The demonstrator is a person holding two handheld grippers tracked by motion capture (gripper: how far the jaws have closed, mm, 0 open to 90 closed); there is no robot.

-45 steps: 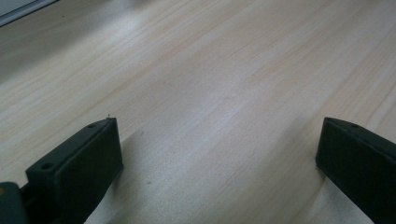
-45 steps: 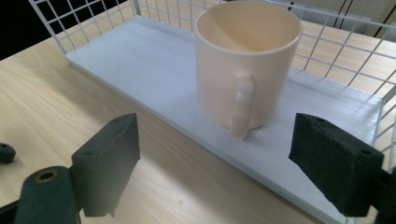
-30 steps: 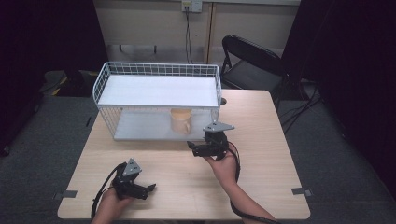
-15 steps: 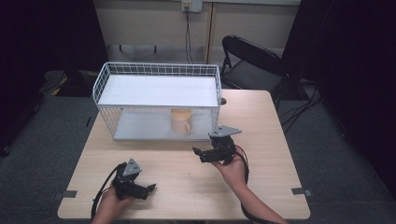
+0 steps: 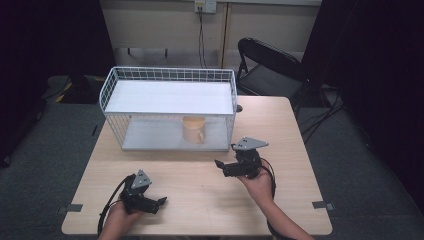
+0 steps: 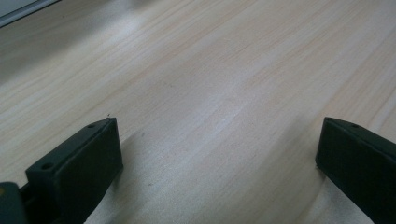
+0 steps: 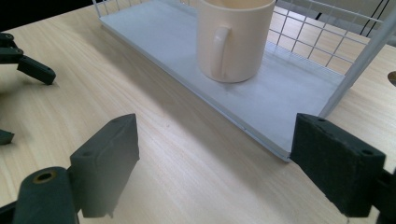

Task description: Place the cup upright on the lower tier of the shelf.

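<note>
Both grippers wide open, holding nothing.
Right gripper faces the mug in the rack; left gripper hovers over the wooden table.

Lighting: overhead, falling on the table alone; the floor and the room's edges sit in deep gloom, near black at both sides.

Shadows: soft. A broad one lies on the wood under the wire rack; a faint one spreads between the jaws of the left gripper.

Glare: a pale sheen on the wood ahead of the left gripper's jaws; the rack's white shelves read bright, close to washed out.

Focus: high view grainy, fine detail lost. Jaws of the right gripper blurred at close range; the mug beyond them sharp.

Distortion: possibly slight bowing at the gripper views' edges.
</note>
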